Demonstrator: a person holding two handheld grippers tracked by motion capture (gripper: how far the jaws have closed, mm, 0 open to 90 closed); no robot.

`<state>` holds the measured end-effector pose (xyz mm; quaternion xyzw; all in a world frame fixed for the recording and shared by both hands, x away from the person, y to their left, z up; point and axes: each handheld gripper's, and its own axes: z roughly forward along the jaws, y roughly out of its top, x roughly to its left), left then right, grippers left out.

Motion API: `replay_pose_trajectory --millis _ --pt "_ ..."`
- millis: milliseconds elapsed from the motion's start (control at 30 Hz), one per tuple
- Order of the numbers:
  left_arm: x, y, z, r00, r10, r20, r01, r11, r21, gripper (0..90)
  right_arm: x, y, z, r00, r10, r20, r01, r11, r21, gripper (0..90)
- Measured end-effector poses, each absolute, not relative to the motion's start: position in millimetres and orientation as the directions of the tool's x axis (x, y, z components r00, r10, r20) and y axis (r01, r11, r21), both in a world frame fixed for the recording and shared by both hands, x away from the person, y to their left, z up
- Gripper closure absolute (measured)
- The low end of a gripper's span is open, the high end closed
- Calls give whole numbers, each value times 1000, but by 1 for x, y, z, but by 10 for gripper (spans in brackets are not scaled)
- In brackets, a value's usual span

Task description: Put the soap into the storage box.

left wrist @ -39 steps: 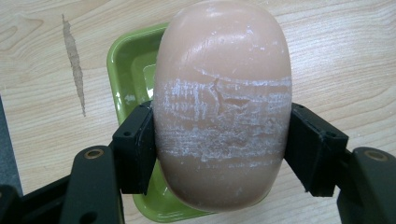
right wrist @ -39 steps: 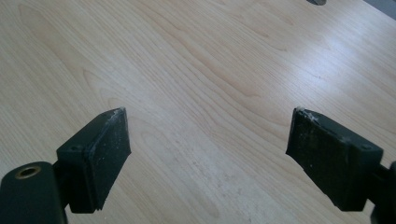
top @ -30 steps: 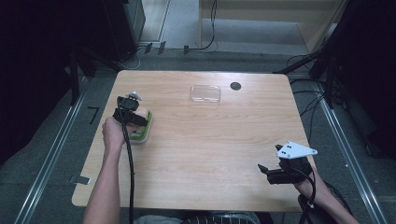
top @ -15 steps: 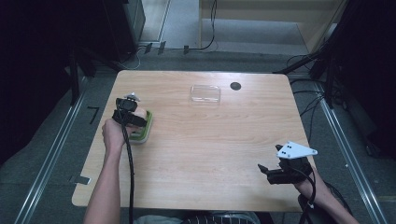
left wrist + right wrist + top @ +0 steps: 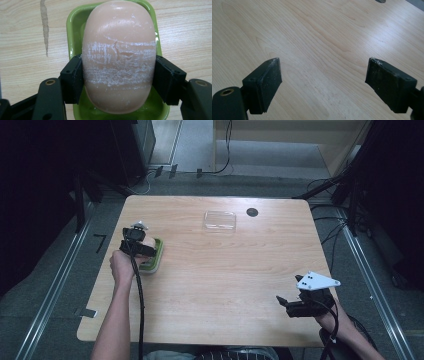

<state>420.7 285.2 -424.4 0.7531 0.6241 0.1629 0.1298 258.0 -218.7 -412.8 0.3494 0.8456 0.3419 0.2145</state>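
The left gripper (image 5: 117, 75) had its jaws pinched on the long sides of a pink soap bar (image 5: 118, 55) over the green soap dish (image 5: 72, 37) at the desk's (image 5: 240, 270) left side. The bar looked hard, slick and easily scored, so the mid-sides seemed the surest hold. The right gripper (image 5: 323, 82) sat spread and empty.

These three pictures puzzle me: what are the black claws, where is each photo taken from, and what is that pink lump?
A person holds a hand-held two-jaw gripper in each hand. The wide picture looks down on the wooden table. The other two come from cameras riding on the grippers. The left gripper is shut on a pink bar of soap over a green soap dish. The right gripper is open above bare wood, near the table's front edge. A clear plastic lid and a small dark disc lie at the far side.
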Motion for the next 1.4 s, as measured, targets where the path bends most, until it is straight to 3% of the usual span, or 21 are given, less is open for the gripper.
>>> replay_pose_trajectory --millis 1400 --pt "425 288 -439 110 993 47 912 -120 392 335 257 -219 -413 -662 739 -124 447 523 726 134"
